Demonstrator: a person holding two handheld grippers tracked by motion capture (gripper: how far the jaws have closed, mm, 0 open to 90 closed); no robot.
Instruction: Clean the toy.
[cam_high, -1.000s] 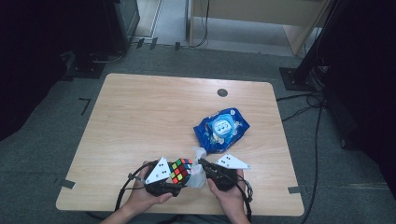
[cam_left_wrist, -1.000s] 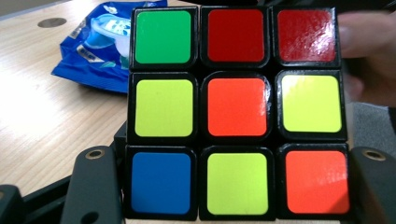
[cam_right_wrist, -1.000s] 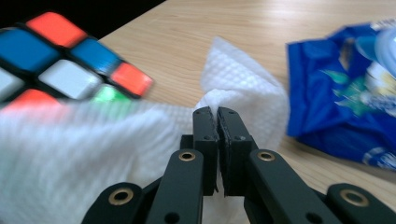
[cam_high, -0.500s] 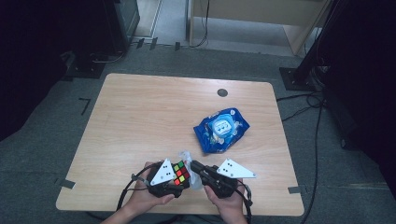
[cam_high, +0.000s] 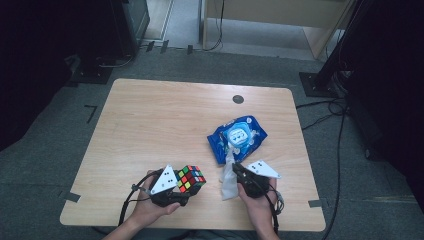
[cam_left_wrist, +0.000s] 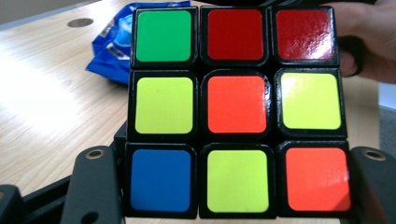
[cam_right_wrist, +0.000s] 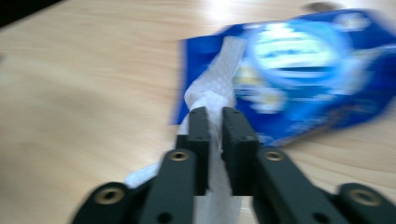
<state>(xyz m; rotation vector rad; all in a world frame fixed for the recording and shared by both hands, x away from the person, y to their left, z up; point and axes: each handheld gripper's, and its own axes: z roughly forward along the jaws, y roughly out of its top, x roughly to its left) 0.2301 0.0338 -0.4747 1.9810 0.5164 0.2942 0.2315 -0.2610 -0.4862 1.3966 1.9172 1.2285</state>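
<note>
Left hand (cam_high: 150, 205) enters from the bottom edge of the high view, forearm angled up and slightly right, fingers wrapped round the left gripper (cam_high: 182, 192). Its grey plate (cam_high: 164, 180) faces up and tilts left. The jaws point right and away from the person. They are spread wide and clamp the cube (cam_high: 190, 178) between them near the table's (cam_high: 150, 125) front edge, left of centre. In the left gripper view the cube (cam_left_wrist: 236, 109) sits square between both jaws, one at each lower corner. The facing side reads green, red, red; yellow, orange, yellow; blue, yellow, orange. Whether the cube rests on the table or is lifted clear cannot be told.

Just right of the cube hangs a white wipe (cam_high: 229, 175). It runs as a twisted strip from the opening of the blue pack (cam_high: 240, 136) down toward the front edge, its lower end bunched by the right gripper (cam_high: 236, 170).

Right hand (cam_high: 257, 197) comes in from the bottom edge, forearm nearly straight up the frame, knuckles over the gripper body. Its plate (cam_high: 262, 169) lies to the right. The jaws point away and slightly left, toward the pack. In the right gripper view the jaws are nearly closed, pinching the wipe (cam_right_wrist: 212, 100) between them, with the wipe stretched taut to the pack (cam_right_wrist: 299, 70), which is blurred.

The pack lies flat right of table centre, well apart from the cube.
</note>
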